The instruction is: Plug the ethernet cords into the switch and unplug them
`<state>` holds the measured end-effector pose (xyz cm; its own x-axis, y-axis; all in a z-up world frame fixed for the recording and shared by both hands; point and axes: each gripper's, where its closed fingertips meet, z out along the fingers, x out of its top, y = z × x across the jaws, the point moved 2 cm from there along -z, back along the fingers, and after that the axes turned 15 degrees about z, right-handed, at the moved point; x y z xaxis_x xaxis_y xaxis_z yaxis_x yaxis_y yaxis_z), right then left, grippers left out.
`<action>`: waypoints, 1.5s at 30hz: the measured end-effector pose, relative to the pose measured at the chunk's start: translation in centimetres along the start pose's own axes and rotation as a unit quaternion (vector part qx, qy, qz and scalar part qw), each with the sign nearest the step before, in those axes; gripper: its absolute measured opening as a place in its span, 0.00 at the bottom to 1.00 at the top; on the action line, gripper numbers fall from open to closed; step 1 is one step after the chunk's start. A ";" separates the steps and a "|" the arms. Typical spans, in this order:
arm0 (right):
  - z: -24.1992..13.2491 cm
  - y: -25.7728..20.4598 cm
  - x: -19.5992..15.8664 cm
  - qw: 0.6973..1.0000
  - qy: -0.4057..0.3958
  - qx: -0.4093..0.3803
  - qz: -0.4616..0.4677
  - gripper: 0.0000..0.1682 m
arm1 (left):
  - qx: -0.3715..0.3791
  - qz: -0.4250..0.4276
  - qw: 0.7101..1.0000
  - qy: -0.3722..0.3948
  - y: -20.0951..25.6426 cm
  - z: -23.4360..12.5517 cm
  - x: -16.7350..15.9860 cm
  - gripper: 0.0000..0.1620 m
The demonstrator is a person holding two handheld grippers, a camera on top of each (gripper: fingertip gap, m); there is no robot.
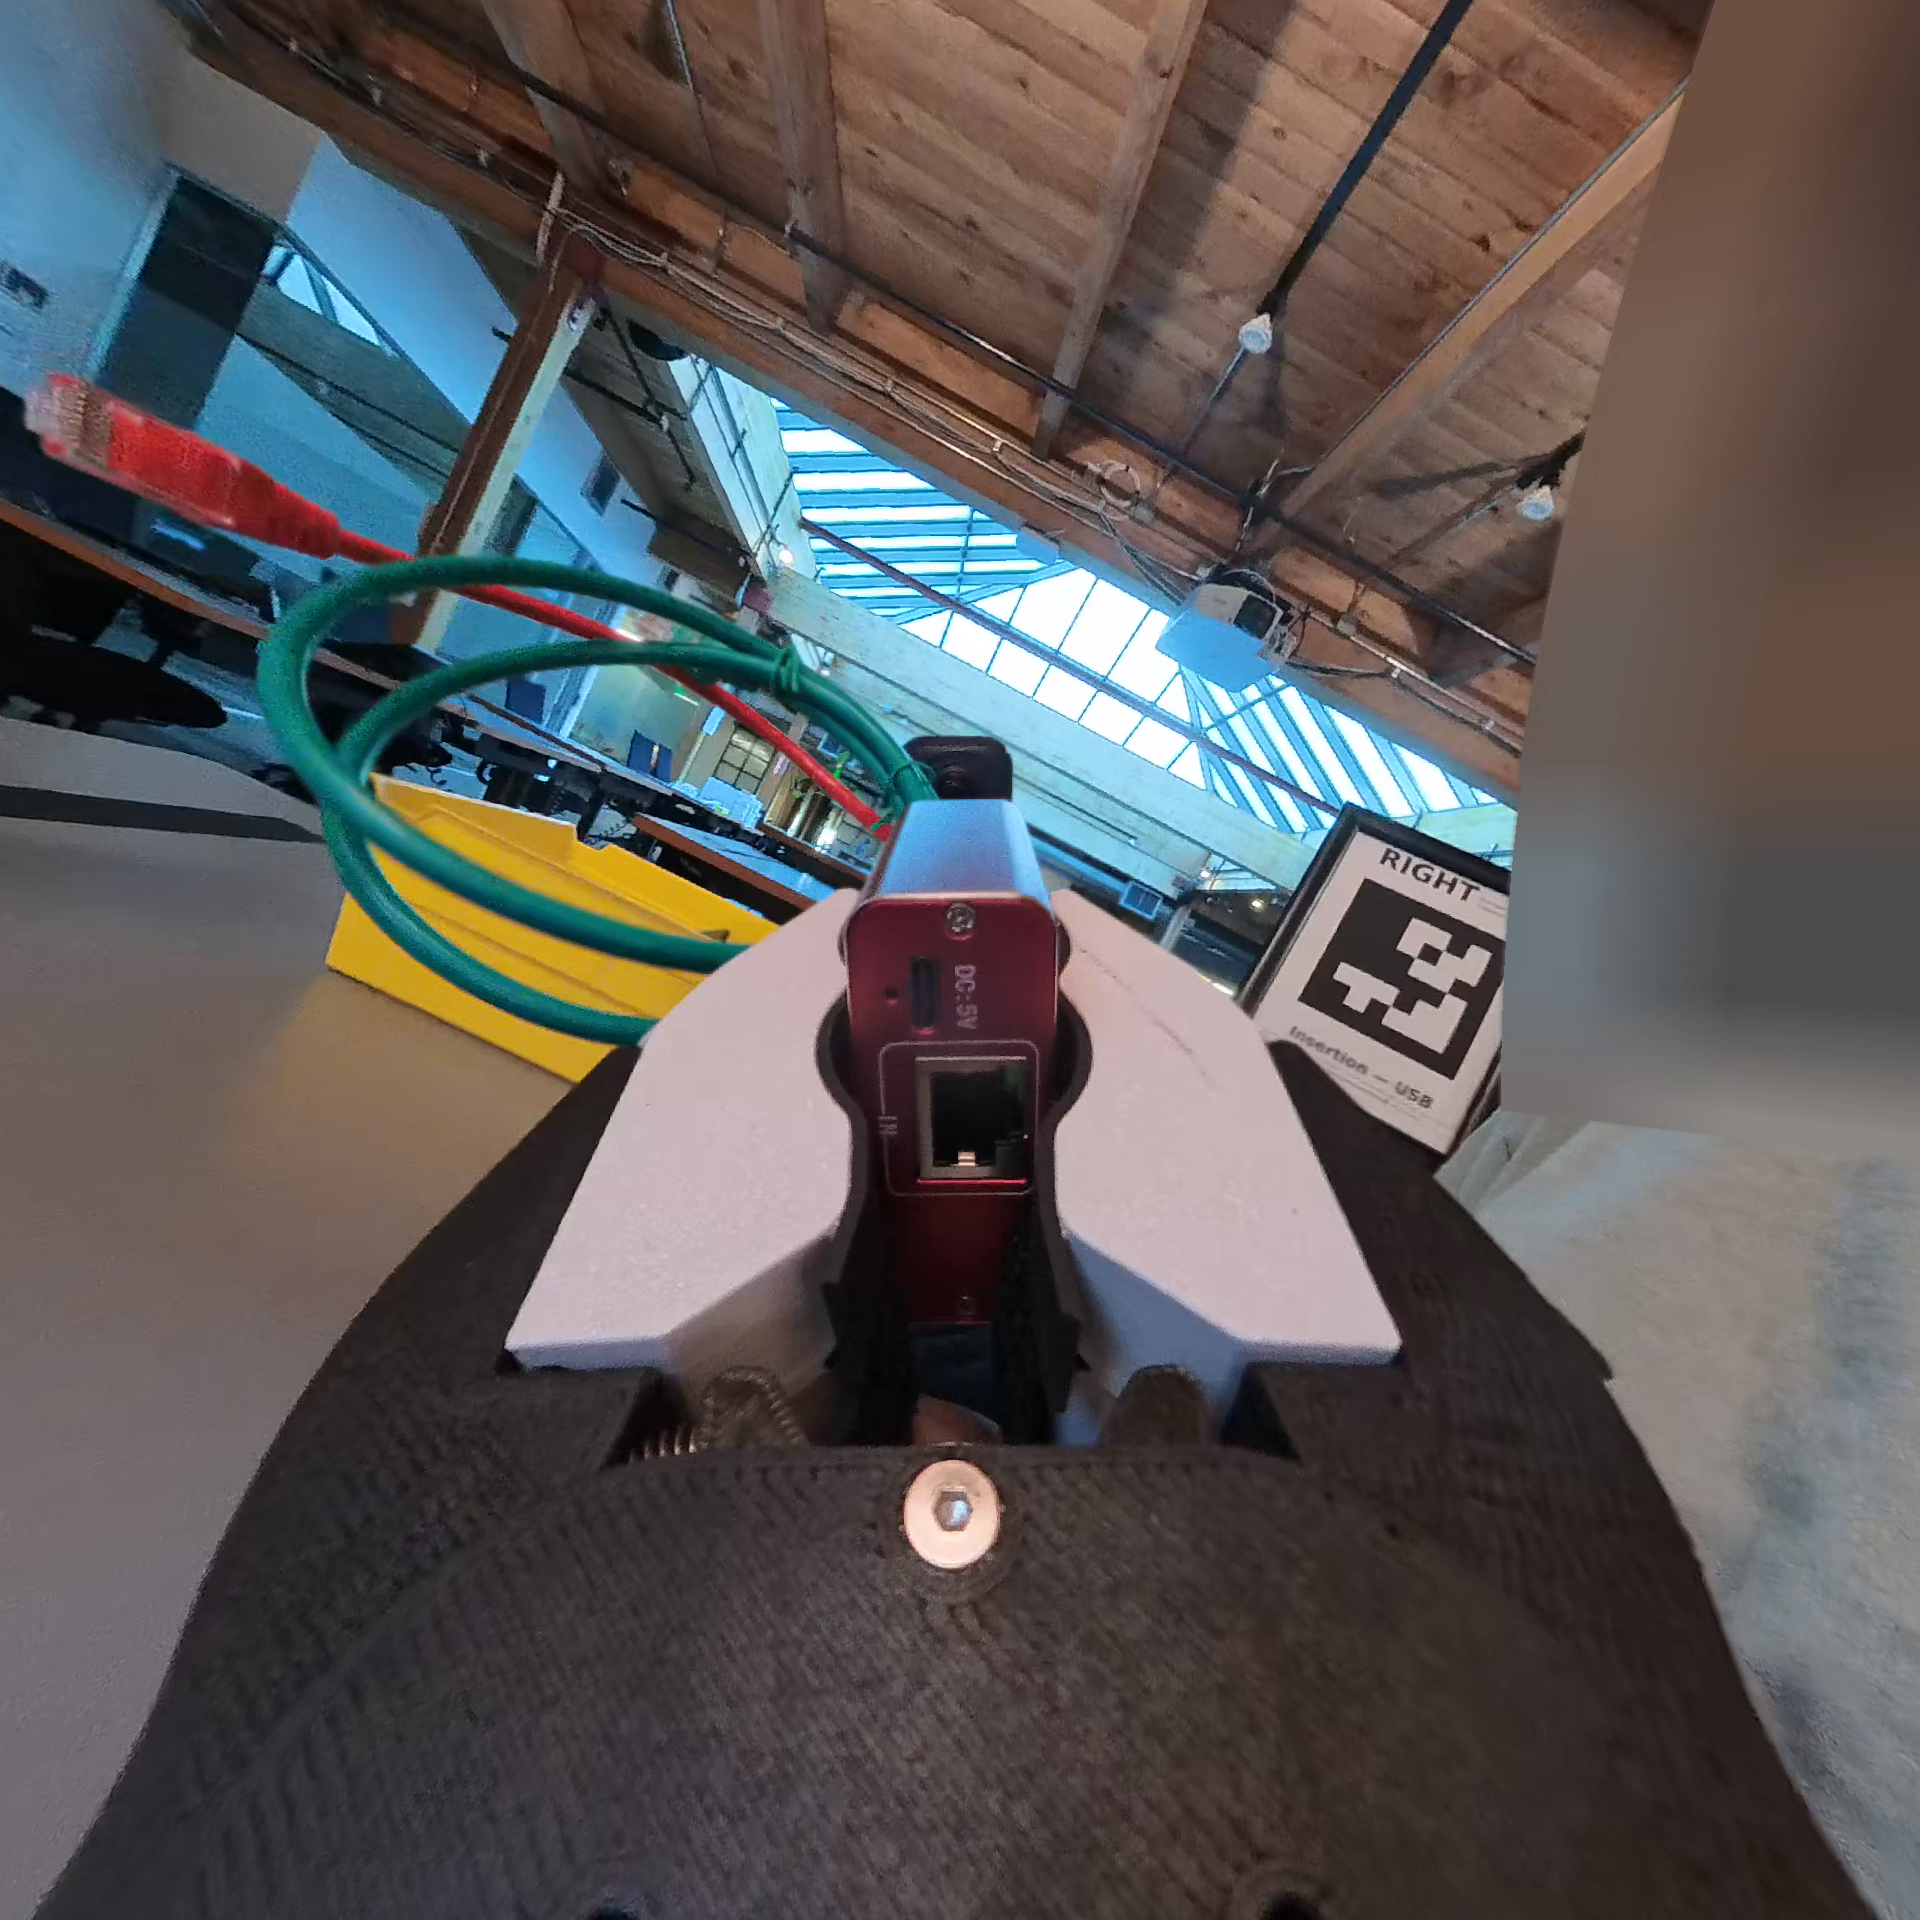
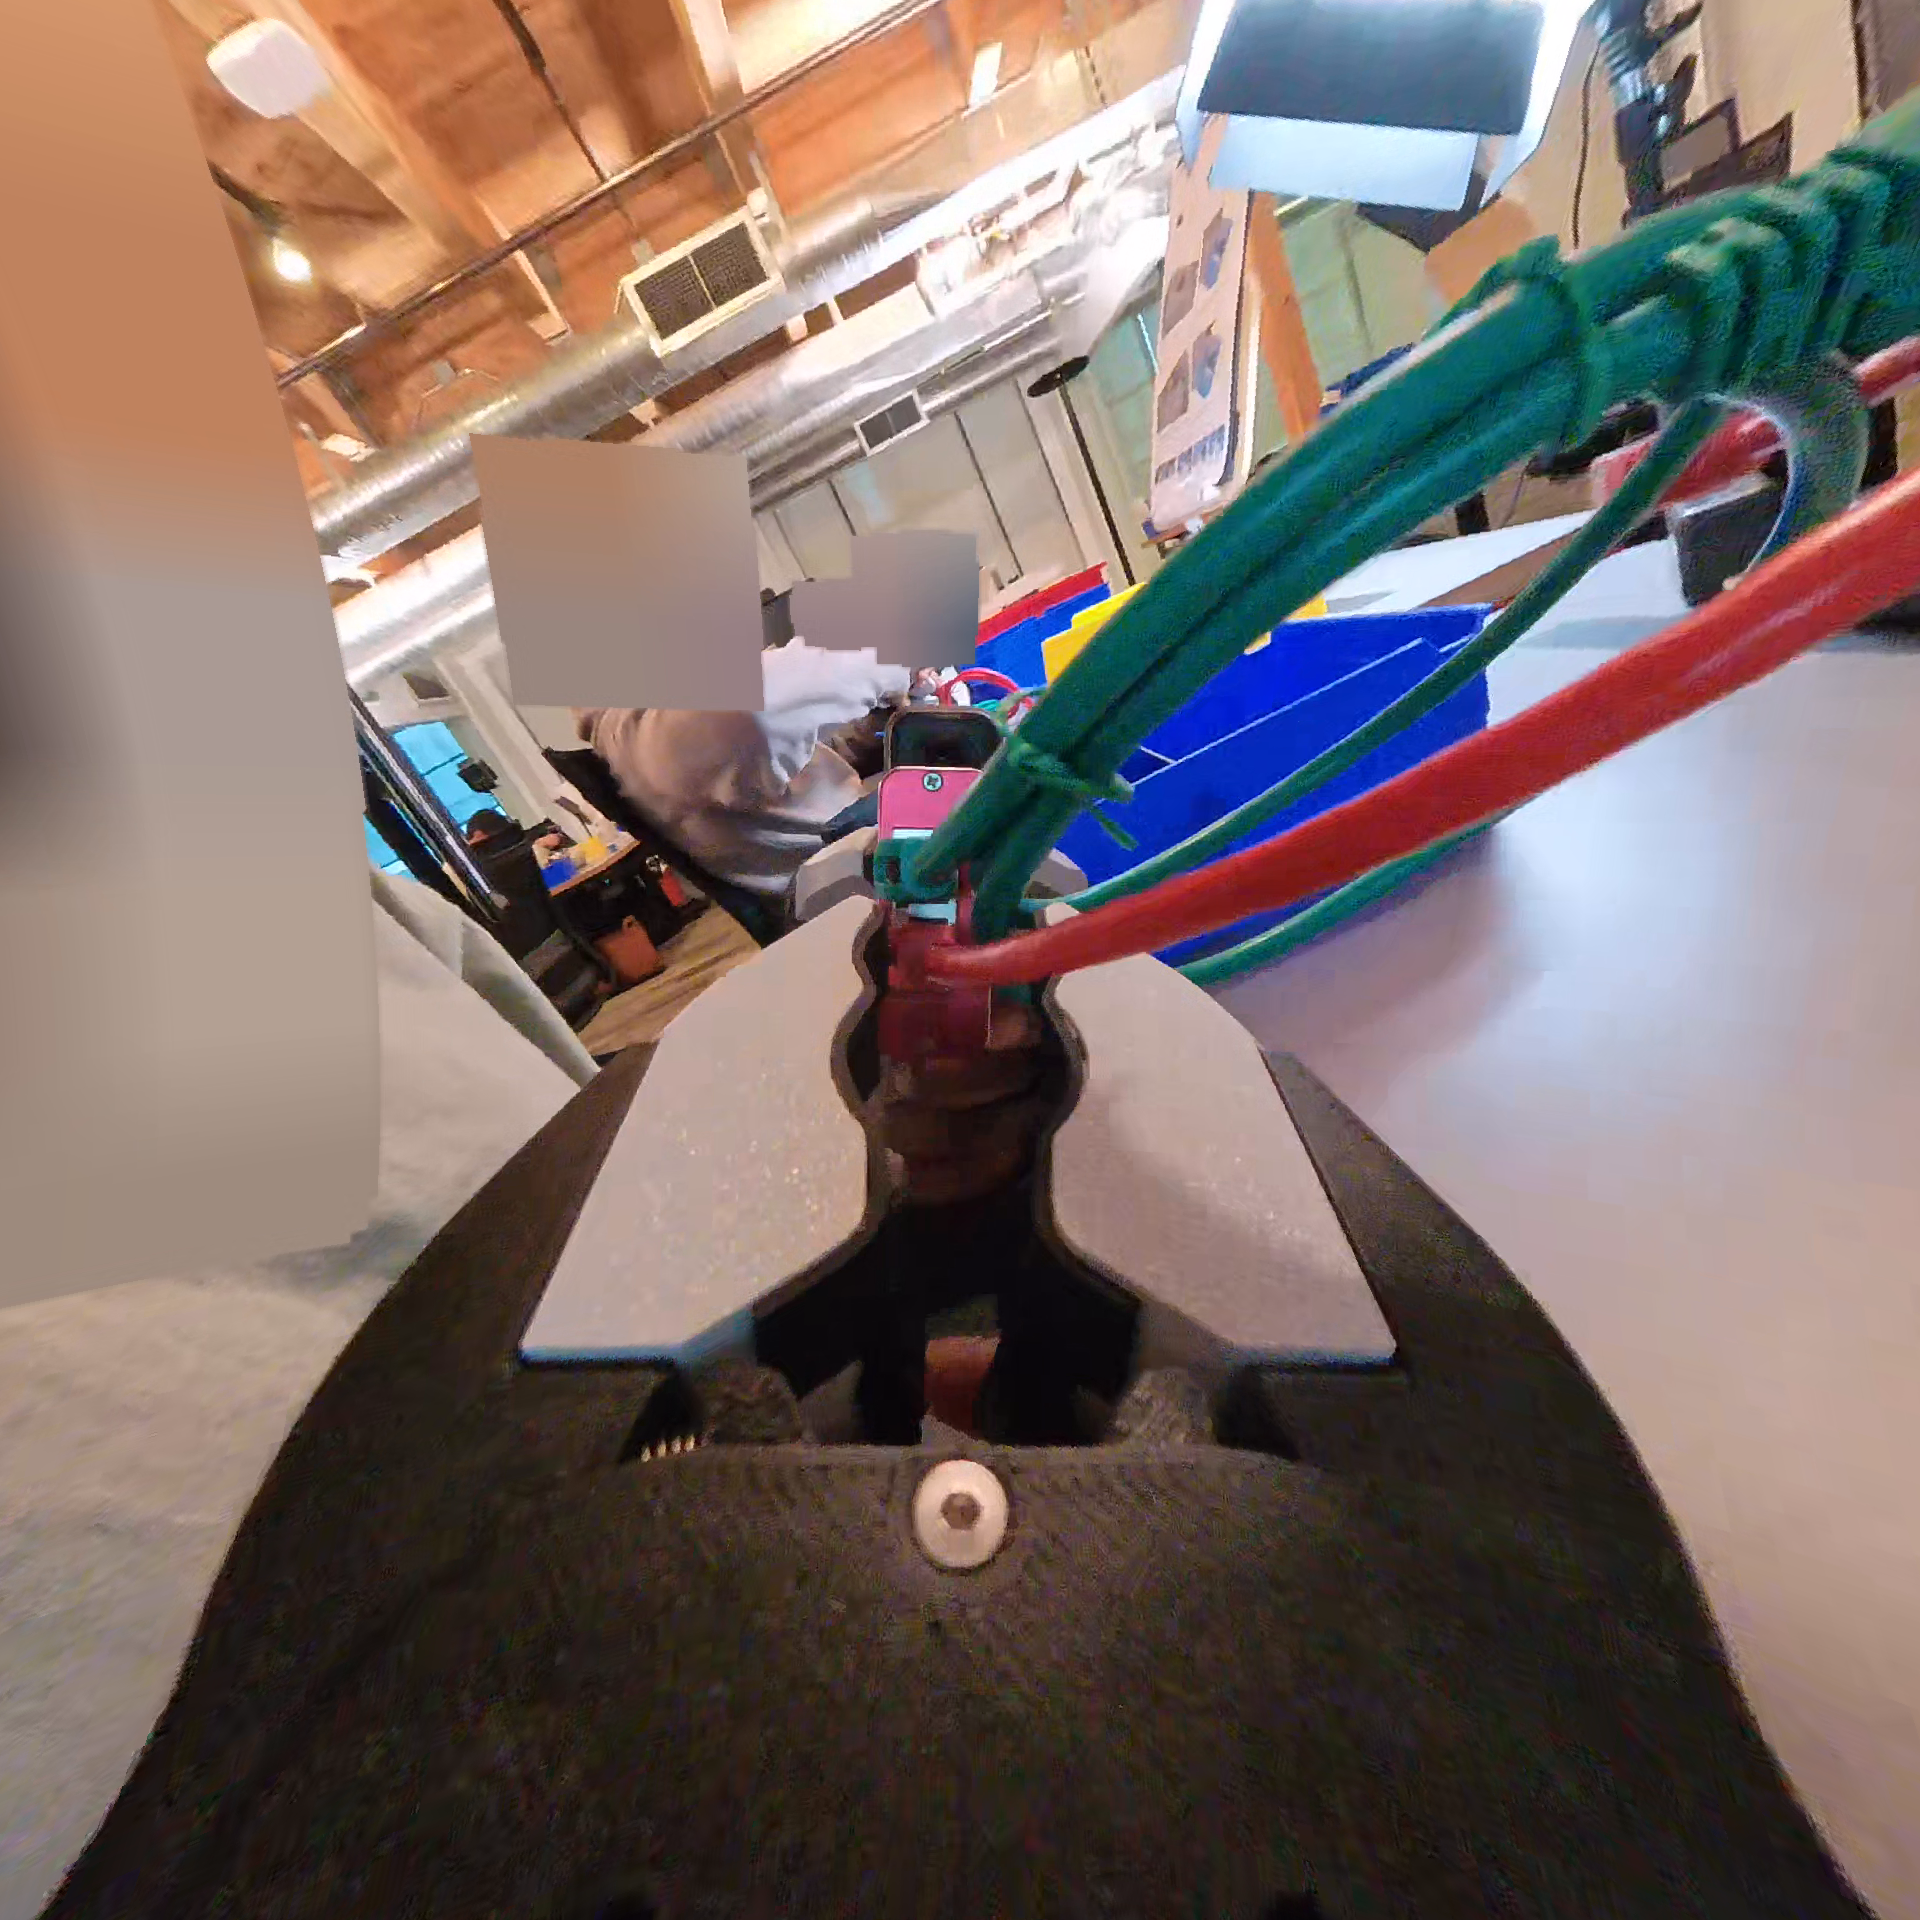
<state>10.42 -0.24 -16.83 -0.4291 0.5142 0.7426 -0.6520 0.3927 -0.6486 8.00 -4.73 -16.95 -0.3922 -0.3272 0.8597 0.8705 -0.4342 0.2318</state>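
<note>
Left gripper [image 1: 951, 1039] clamps switch [image 1: 951, 997]; right gripper [image 2: 951, 935] pinches red cord's plug [image 2: 925, 956].

A white card with a black-and-white square marker [image 1: 1392, 977] stands at the right of the left wrist view, printed words above and below the marker; the red metal switch [image 1: 951, 1039] bears small print beside its slot, centre frame; a blurred poster [image 2: 1195, 343], upper right of the right wrist view, is unreadable.

The right gripper [image 2: 951, 961] is closed on the red plug [image 2: 930, 961] of a red cord [image 2: 1455, 774], at the pink switch [image 2: 920, 805]. Green cords [image 2: 1299, 623] arc right over the desk [image 2: 1662, 935], past a blue bin [image 2: 1351, 707].
</note>
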 end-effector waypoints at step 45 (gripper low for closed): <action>0.2 -1.0 -0.7 0.995 -0.013 0.029 -0.100 0.12 | -0.027 0.012 0.999 -0.045 0.9 0.6 -1.3 0.18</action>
<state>11.24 -1.20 -16.69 -0.3031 0.4106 0.8599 -0.7609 0.4390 -0.4779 9.51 -4.23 -17.59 -0.3410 -0.2613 0.9030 0.8610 -0.4723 0.1885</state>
